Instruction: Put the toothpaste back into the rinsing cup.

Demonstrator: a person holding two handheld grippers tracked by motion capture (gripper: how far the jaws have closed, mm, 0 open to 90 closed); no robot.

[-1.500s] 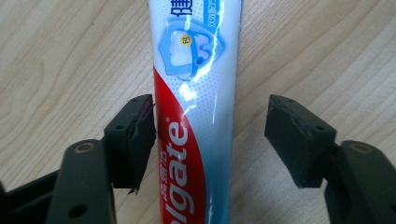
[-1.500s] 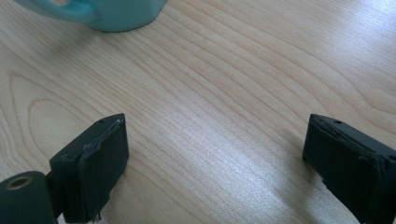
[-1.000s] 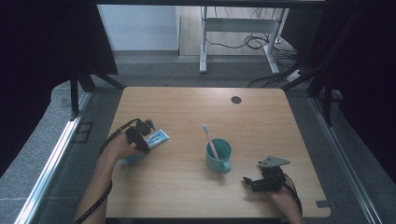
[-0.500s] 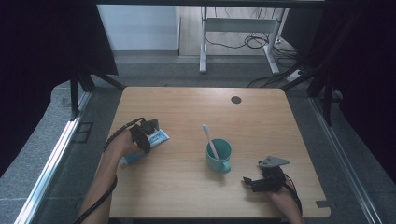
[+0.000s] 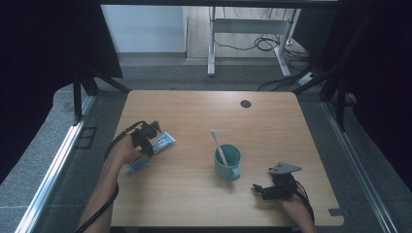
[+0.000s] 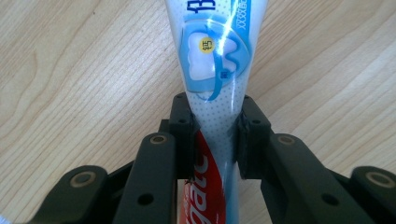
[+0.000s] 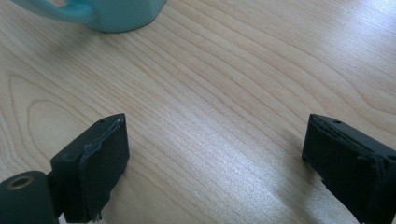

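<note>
**Toothpaste tube gripped at the left, cup waiting mid-table**

The toothpaste tube (image 5: 149, 150) lies near the left edge of the wooden table (image 5: 194, 111), its flat crimped end pointing far-right and its cap end toward the near-left. The left gripper (image 5: 145, 137) has its jaws closed on the tube's body: in the left gripper view the two black pads press in on both sides of the tube (image 6: 215, 93), pinching it narrower where they meet. Whether the tube is already off the wood or only clamped where it lies, I cannot tell.

The step in hand looks like the pick-up of the tube. The likely next move is to lift it and carry it right, toward the teal cup (image 5: 227, 161) in the middle of the table, where a toothbrush (image 5: 217, 143) leans with its head up and far-left. That calls for a firm hold, since the tube is soft and slick and could slide or swing from a pinch at its middle, and for clearing the brush on the way in.

The right gripper (image 5: 260, 190) rests near the right front corner, jaws wide apart with bare wood between them, the cup's (image 7: 100, 14) base and handle just beyond.

On the tube: red lettering at the near end, apparently part of "Colgate", a tooth picture with a small yellow disc, and blue characters too cropped to read.
</note>
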